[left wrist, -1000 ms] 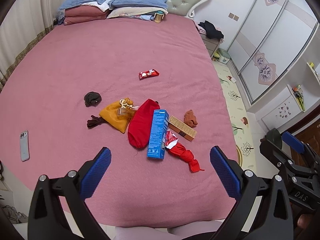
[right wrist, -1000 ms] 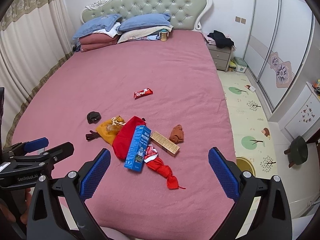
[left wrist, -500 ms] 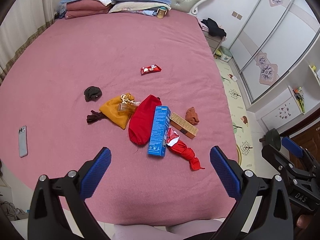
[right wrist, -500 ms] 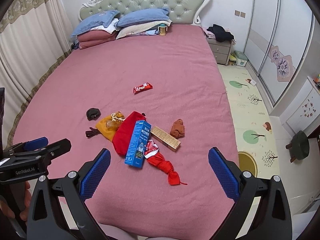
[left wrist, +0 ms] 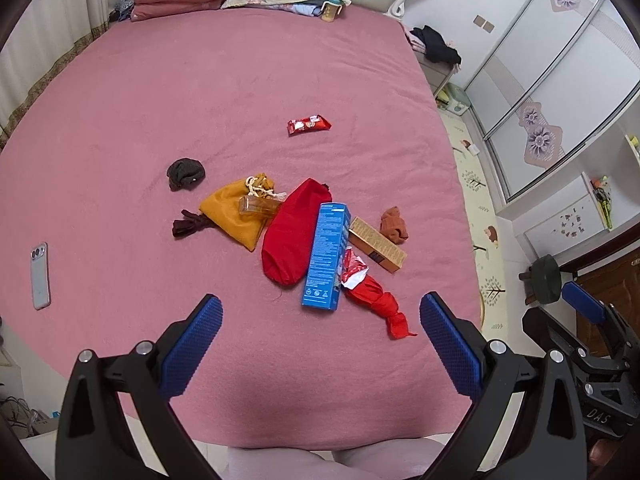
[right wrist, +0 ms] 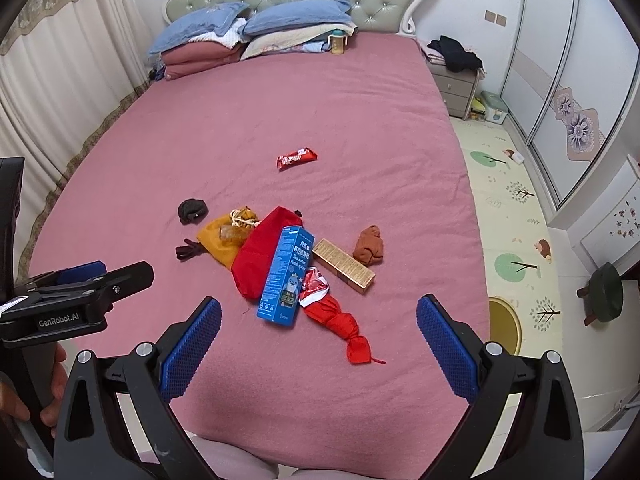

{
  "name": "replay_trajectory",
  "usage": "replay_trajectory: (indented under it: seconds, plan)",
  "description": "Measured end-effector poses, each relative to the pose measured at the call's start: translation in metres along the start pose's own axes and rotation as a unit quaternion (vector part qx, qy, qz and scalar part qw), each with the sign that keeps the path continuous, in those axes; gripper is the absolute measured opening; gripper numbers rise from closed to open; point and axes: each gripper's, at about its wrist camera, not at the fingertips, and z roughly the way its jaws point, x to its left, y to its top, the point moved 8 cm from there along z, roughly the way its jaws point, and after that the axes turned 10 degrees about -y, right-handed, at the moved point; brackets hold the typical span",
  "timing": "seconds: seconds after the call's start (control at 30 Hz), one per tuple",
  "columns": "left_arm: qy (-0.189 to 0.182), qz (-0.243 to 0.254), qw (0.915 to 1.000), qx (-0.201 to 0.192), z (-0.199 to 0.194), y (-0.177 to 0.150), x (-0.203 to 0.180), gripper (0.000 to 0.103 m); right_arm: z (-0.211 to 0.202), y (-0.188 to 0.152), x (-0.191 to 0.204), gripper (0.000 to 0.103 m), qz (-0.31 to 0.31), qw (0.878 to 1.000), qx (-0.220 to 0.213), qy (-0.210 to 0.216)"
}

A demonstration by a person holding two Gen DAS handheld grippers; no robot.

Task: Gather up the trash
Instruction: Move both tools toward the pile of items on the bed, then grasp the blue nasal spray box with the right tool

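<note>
A pile lies on the pink bed [left wrist: 120,88]: a blue box [left wrist: 325,255] [right wrist: 285,276], a tan box [left wrist: 378,245] [right wrist: 344,266], a crumpled red-white wrapper [left wrist: 352,270] [right wrist: 314,286], a red bag [left wrist: 290,232], a knotted red cloth [left wrist: 378,304] and a yellow pouch [left wrist: 236,216] under a small clear bottle [left wrist: 258,205]. A red snack wrapper [left wrist: 309,125] [right wrist: 297,158] lies farther up the bed. My left gripper [left wrist: 320,320] and my right gripper [right wrist: 318,316] are open and empty, above the bed's near edge.
A phone [left wrist: 41,274] lies at the bed's left. Dark socks [left wrist: 186,174] and a brown sock [left wrist: 394,224] lie around the pile. Pillows [right wrist: 256,28] are at the headboard. A nightstand [right wrist: 458,86], wardrobe [right wrist: 580,60], play mat and green stool [right wrist: 606,292] stand to the right.
Both grippers have moved forward toward the bed; the pile appears closer and lower in both views. Nothing on the bed has moved.
</note>
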Motion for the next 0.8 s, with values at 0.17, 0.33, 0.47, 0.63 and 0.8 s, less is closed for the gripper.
replay_trajectory:
  seconds: [0.17, 0.33, 0.47, 0.63, 0.8]
  plan:
    - [0.004, -0.001, 0.9999, 0.016, 0.012, 0.005, 0.013, 0.099, 0.015, 0.003, 0.012, 0.094, -0.003, 1.000, 0.018, 0.004]
    - [0.005, -0.006, 0.9994, 0.035, 0.030, 0.011, 0.031, 0.099, 0.038, 0.002, 0.026, 0.092, -0.010, 0.999, 0.039, 0.006]
    - [0.007, -0.006, 0.9988, 0.049, 0.047, 0.017, 0.049, 0.099, 0.060, 0.001, 0.035, 0.092, -0.006, 0.998, 0.060, 0.010]
    - [-0.025, 0.010, 0.9961, 0.084, 0.077, 0.018, 0.059, 0.099, 0.088, -0.001, 0.048, 0.092, -0.005, 0.997, 0.081, 0.015]
    - [-0.046, 0.023, 0.9933, 0.104, 0.109, 0.019, 0.077, 0.099, 0.124, -0.004, 0.062, 0.088, 0.003, 0.994, 0.105, 0.018]
